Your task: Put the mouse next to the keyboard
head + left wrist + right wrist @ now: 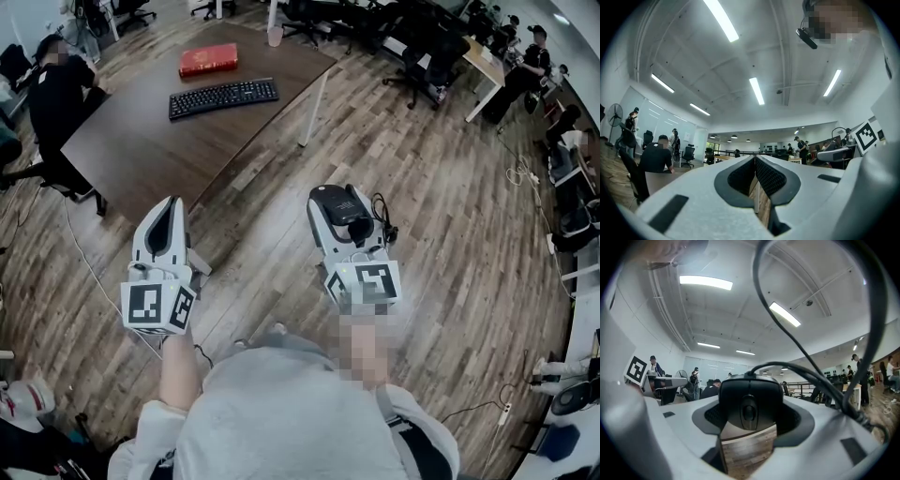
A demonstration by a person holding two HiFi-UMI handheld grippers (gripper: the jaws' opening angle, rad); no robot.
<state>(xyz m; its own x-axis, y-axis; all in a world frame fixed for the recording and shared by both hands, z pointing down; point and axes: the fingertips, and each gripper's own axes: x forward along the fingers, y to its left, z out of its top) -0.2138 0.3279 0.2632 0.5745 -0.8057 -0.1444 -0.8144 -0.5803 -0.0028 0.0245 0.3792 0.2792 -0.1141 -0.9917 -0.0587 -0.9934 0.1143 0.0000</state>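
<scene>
A black wired mouse (337, 201) sits between the jaws of my right gripper (345, 216), which is shut on it and held above the wooden floor. Its cable (382, 221) loops off to the right. In the right gripper view the mouse (749, 401) fills the gap between the pads and the cable (811, 362) arcs overhead. The black keyboard (223, 97) lies on the dark table (141, 131), far ahead and to the left of both grippers. My left gripper (171, 208) hangs over the floor near the table's front edge, its jaws shut with nothing between them (755, 161).
A red box (208, 59) lies behind the keyboard and a cup (275, 36) stands at the table's far edge. A person in black (54, 94) sits at the table's left end. A white table leg (314, 105) stands ahead. Office chairs and desks (422, 47) fill the back right.
</scene>
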